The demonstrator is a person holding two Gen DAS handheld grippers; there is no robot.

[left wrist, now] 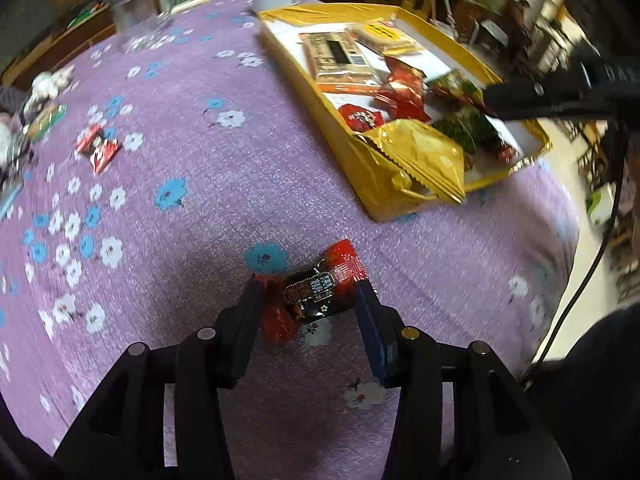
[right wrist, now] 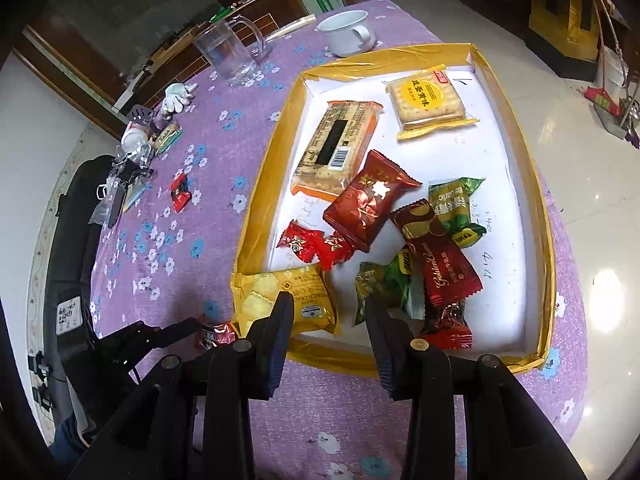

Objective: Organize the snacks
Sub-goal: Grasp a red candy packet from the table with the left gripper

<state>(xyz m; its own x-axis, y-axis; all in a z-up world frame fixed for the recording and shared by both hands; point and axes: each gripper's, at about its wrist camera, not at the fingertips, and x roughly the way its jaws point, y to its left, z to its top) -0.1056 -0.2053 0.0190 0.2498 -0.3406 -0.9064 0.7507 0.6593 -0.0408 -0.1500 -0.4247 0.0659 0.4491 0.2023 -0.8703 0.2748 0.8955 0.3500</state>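
One red-black candy (left wrist: pixel 316 294), shiny crinkled wrapper

tablecloth (left wrist: pixel 192 168): matt woven cloth | candy wrapper (left wrist: pixel 320 288): glossy foil (crinkled) | mug (right wrist: pixel 348 32): smooth glazed

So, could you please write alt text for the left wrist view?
The left gripper straddles a red-and-black candy on the purple floral tablecloth, jaws open. Beyond, a yellow-rimmed tray holds snack packets; another candy lies left.
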